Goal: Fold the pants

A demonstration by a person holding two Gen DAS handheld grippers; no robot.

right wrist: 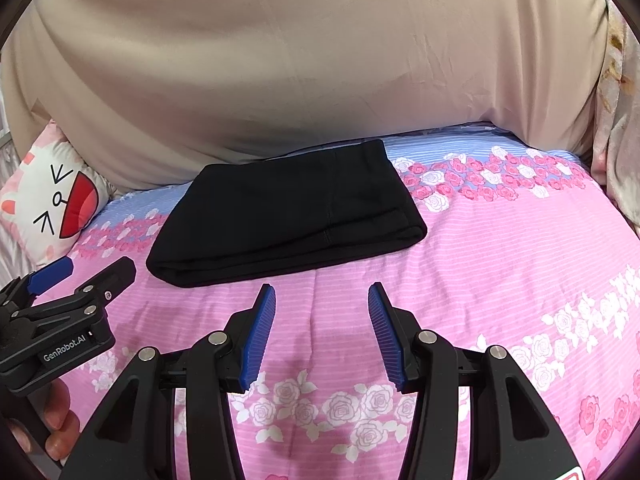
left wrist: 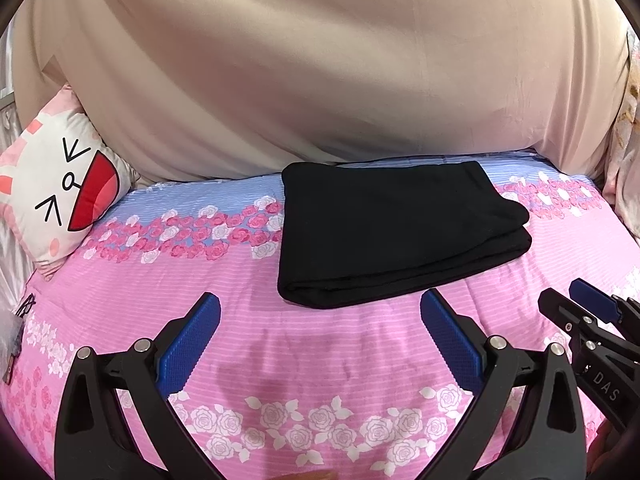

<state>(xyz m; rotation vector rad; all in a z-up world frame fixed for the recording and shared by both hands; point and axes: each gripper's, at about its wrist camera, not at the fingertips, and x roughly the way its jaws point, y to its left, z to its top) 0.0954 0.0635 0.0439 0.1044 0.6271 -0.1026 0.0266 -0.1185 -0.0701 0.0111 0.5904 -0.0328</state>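
Observation:
The black pants (left wrist: 396,232) lie folded into a compact rectangle on the pink floral bedspread (left wrist: 320,344); they also show in the right wrist view (right wrist: 288,216). My left gripper (left wrist: 320,304) is open and empty, hovering just in front of the pants' near edge. My right gripper (right wrist: 322,296) is open and empty, also just short of the near edge. Each gripper shows at the side of the other's view: the right one (left wrist: 576,300) and the left one (right wrist: 96,272). Neither touches the pants.
A large beige cushion (left wrist: 320,60) rises behind the pants. A white cartoon-face pillow (left wrist: 60,188) leans at the far left. A patterned fabric (right wrist: 616,128) hangs at the right edge. The bedspread (right wrist: 500,260) spreads out to the right of the pants.

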